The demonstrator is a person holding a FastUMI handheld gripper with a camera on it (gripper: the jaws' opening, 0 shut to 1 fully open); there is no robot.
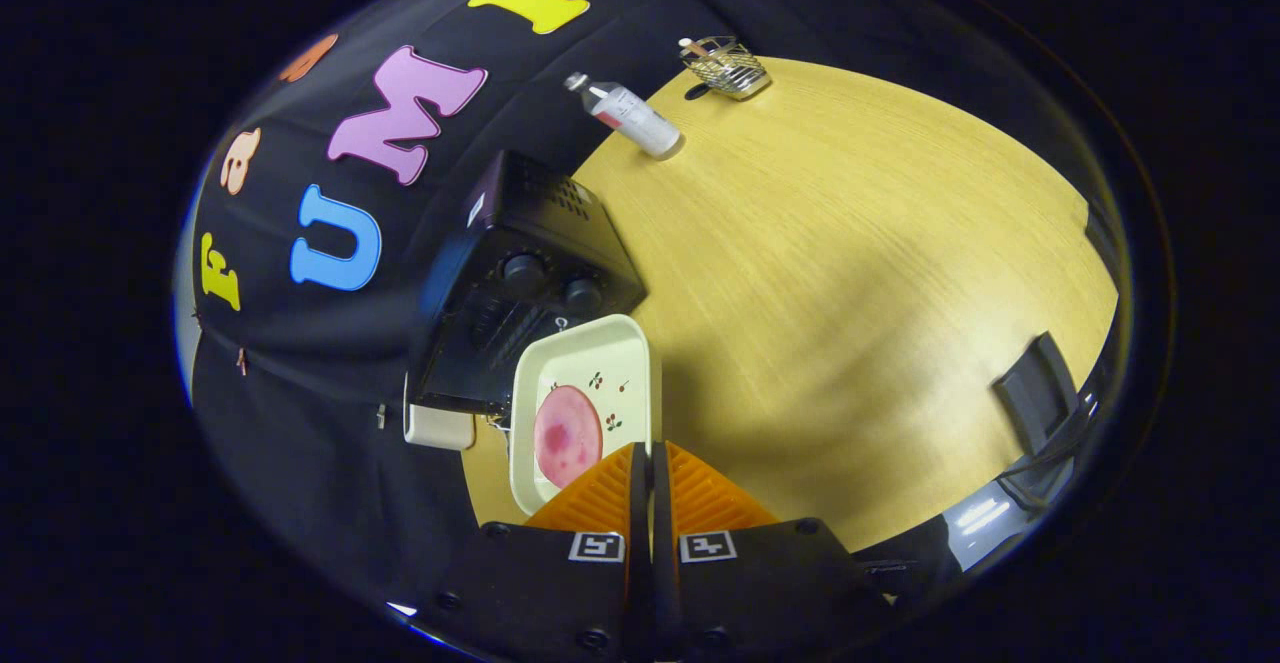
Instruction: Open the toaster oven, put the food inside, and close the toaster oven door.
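My gripper is shut on the near rim of a cream square plate with small cherry prints. A round pink slice of food lies on the plate, just ahead of the left finger. The plate hangs in front of the black toaster oven, covering part of its front. Two knobs show on the oven's face above the plate. The oven stands on the wooden table against the black cloth wall. The plate hides the door's handle, and I cannot tell whether the door is open.
A white bottle stands on the table beyond the oven, and a wire basket sits farther back near the table's edge. A small white box lies beside the oven's base. A black object sits at the table's right edge.
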